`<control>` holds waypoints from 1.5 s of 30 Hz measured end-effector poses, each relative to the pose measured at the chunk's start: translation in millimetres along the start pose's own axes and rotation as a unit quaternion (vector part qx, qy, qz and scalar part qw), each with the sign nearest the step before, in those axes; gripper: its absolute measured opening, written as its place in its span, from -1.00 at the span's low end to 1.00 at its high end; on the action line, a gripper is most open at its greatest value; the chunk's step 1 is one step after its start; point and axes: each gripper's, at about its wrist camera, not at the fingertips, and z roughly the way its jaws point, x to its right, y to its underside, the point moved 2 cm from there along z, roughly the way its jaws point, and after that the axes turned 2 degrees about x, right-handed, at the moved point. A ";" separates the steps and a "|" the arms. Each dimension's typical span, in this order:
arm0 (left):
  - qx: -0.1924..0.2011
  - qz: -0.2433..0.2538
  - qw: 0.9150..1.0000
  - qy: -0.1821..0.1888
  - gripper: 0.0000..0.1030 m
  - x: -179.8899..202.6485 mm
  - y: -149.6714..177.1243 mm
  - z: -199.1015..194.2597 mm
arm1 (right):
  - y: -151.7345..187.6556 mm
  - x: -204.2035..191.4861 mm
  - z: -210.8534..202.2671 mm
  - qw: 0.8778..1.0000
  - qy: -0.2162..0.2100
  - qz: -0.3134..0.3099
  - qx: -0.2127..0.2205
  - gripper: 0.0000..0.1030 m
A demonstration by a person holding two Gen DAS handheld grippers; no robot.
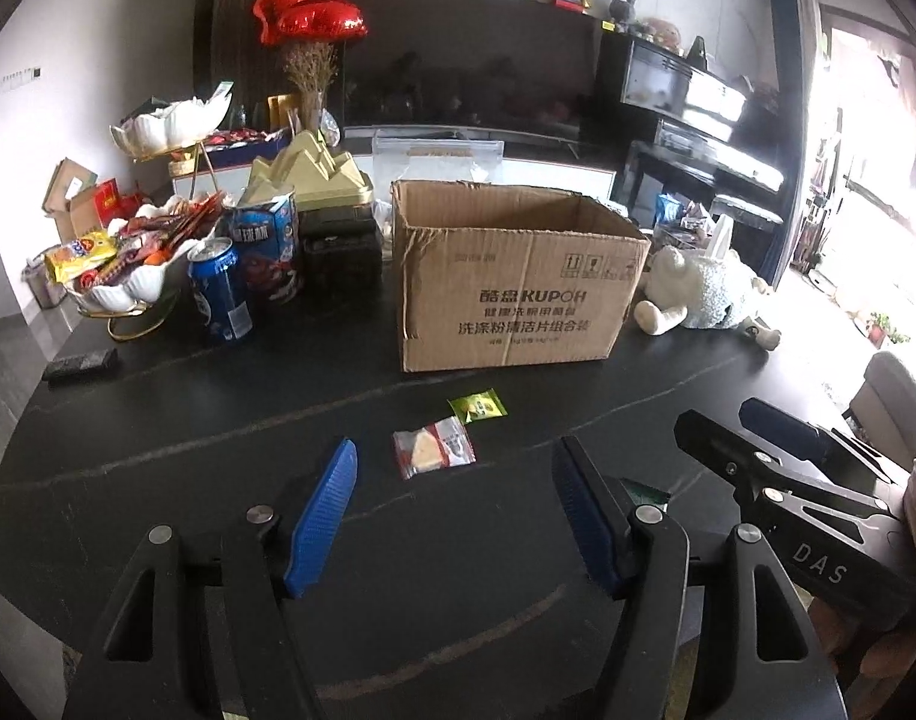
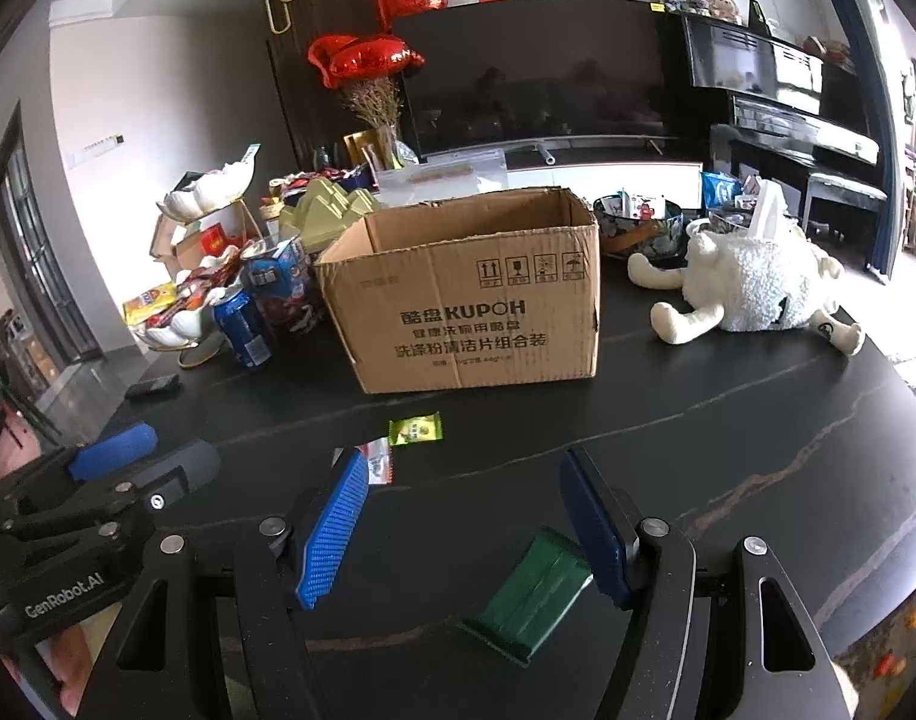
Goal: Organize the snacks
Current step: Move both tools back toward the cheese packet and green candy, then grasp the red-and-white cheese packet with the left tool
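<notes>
An open cardboard box stands on the dark table; it also shows in the right wrist view. In front of it lie a small green-yellow snack packet and a clear red-edged snack packet. A dark green packet lies flat between the right gripper's fingers. My left gripper is open and empty, just short of the clear packet. My right gripper is open, above the green packet, and shows at right in the left wrist view.
At the left stand a blue can, a blue carton, a shell-shaped dish of snacks and a dark remote. A white plush toy lies right of the box. A TV and a piano stand behind.
</notes>
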 end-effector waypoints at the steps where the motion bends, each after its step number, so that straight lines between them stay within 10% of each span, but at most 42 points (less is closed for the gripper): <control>1: -0.001 -0.001 1.000 0.001 0.30 0.2 1.5 -0.8 | 0.5 -0.3 -1.3 1.000 0.000 0.000 0.001 0.30; 29: -0.010 0.069 0.996 0.049 0.34 -23.8 33.3 47.3 | 41.1 -11.5 53.7 0.998 0.022 0.022 -0.046 0.30; 45: -0.065 0.219 0.961 0.157 0.25 -24.4 23.3 137.4 | 37.3 -23.9 111.5 0.991 0.089 -0.010 -0.095 0.30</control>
